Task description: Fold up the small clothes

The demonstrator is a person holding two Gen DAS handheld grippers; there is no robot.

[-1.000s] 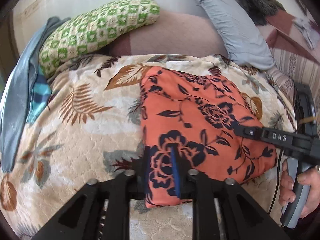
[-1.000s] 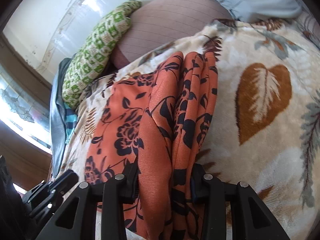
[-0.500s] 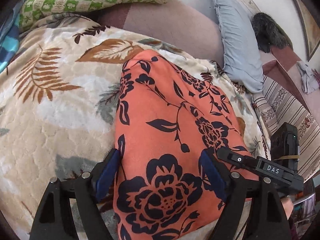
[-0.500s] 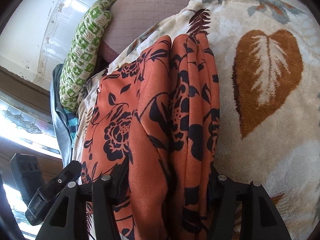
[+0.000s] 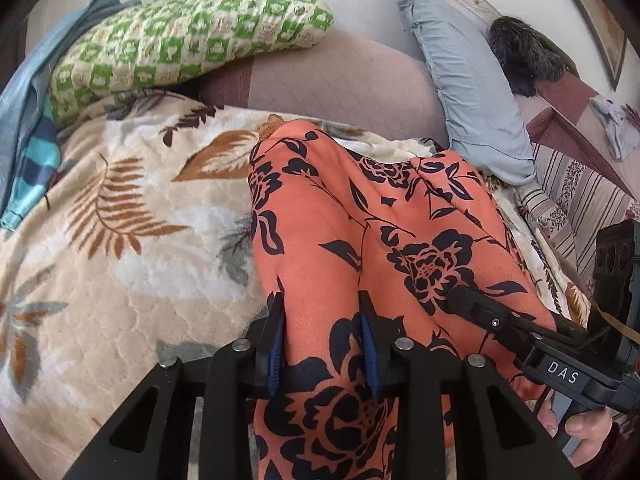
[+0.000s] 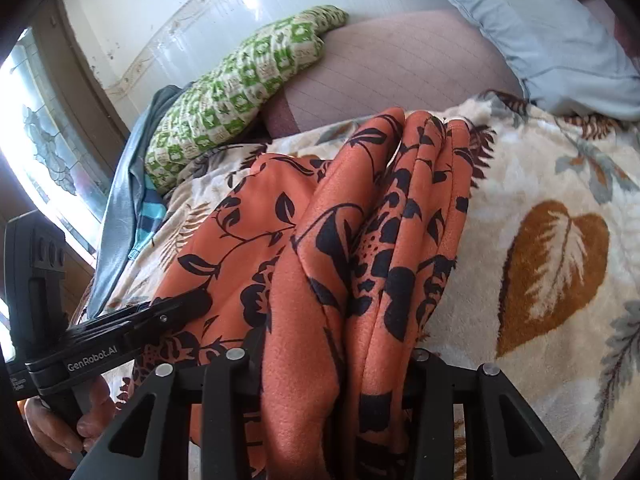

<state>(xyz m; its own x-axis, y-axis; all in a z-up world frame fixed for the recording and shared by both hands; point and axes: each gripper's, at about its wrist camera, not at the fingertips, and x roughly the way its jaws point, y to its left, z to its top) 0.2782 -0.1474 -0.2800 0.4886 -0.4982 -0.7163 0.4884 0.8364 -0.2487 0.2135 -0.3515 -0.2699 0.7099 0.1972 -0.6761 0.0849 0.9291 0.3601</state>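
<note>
Gripping from both ends — the left gripper [image 5: 322, 336] has a fold of the orange garment [image 5: 360, 220] pinched between its blue-lined fingers [image 5: 275, 344], and the right gripper [image 6: 336, 360] is clamped on a thick bunch of the same cloth. The garment, orange with black flowers and leaves, runs up the middle of the left wrist view, draped over the blanket [image 5: 120, 260] with its far end reaching toward the mauve cushion [image 5: 340, 84]. From the right wrist view the cloth is gathered into several upright pleats, side by side, rising out from between the fingers; its flatter part spreads off to the left, where the left gripper reaches in over it. How many layers sit inside that right-hand pinch is hard to say, as the folds hide one another.

Around the action: a green checked pillow [image 5: 184, 40] lies at the back left, touching the cushion, with a grey-blue cloth [image 5: 24, 92] and a striped teal piece [image 5: 32, 172] beside it at the blanket's edge. A pale blue pillow [image 5: 472, 96] leans at the back right — and a dark furry thing [image 5: 520, 56] sits just beyond it. The right gripper shows at the lower right of the left view, its tip resting on the orange cloth.
</note>
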